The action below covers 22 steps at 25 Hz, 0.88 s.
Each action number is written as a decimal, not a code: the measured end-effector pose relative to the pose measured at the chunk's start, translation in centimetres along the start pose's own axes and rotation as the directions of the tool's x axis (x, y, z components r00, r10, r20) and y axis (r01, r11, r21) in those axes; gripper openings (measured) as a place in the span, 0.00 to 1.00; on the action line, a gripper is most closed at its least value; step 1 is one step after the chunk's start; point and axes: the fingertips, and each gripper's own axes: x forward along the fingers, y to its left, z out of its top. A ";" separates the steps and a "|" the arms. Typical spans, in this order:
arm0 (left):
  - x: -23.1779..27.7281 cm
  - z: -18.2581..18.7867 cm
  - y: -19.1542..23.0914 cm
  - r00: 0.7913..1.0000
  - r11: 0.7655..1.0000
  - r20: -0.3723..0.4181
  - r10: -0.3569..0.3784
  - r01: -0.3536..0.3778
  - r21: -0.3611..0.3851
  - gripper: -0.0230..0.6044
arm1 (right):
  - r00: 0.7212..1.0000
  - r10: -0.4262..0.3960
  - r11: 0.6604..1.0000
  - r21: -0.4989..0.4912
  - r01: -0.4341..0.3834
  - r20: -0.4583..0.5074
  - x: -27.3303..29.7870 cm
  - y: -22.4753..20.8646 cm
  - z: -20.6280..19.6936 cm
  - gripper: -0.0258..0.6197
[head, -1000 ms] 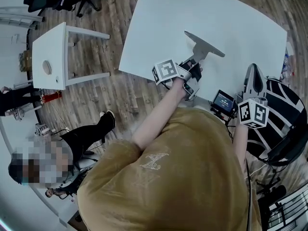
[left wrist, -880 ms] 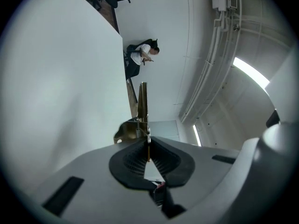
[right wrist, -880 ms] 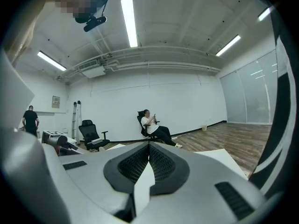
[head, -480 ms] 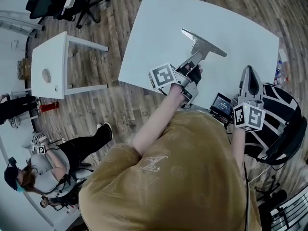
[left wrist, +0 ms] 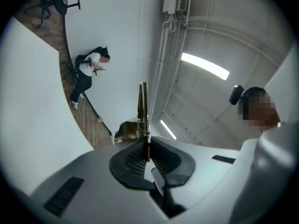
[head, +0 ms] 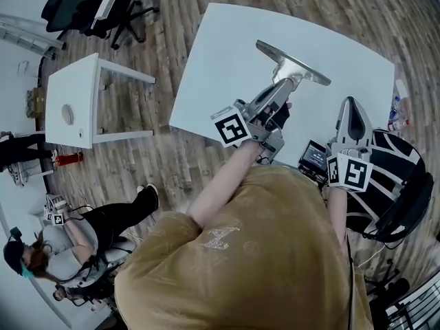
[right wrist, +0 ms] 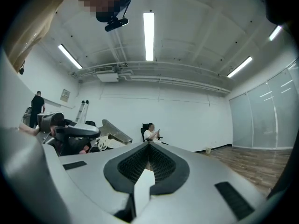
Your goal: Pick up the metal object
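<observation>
The left claw [head: 279, 88] is pinched shut on the metal object [head: 294, 66], a flat plate with a bracket under it. It holds the object up over the far part of the white bench [head: 227, 53]. In the left gripper view the plate's thin edge [left wrist: 142, 101] stands straight up from the closed jaws (wall and ceiling lights behind it). The right claw [head: 351, 108] hangs off the bench's near right edge, its jaws pressed together on nothing.
</observation>
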 end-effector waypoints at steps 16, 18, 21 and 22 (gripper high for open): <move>0.3 -0.9 -2.0 0.997 0.988 -0.045 -0.070 0.075 0.132 0.05 | 0.999 -0.014 0.999 0.038 0.015 -0.035 0.7 -0.5 -0.9 0.05; 0.2 -0.8 -1.9 0.997 0.988 -0.041 -0.068 0.073 0.133 0.05 | 0.999 -0.013 0.999 0.040 0.015 -0.033 0.6 -0.5 -0.9 0.05; 0.1 -0.6 -1.8 0.997 0.989 -0.038 -0.066 0.070 0.132 0.05 | 1.000 -0.010 0.999 0.043 0.011 -0.025 0.6 -0.2 -0.6 0.05; 0.2 -0.6 -1.8 0.997 0.989 -0.039 -0.066 0.071 0.131 0.05 | 1.000 -0.008 0.999 0.042 0.009 -0.023 0.6 -0.2 -0.5 0.05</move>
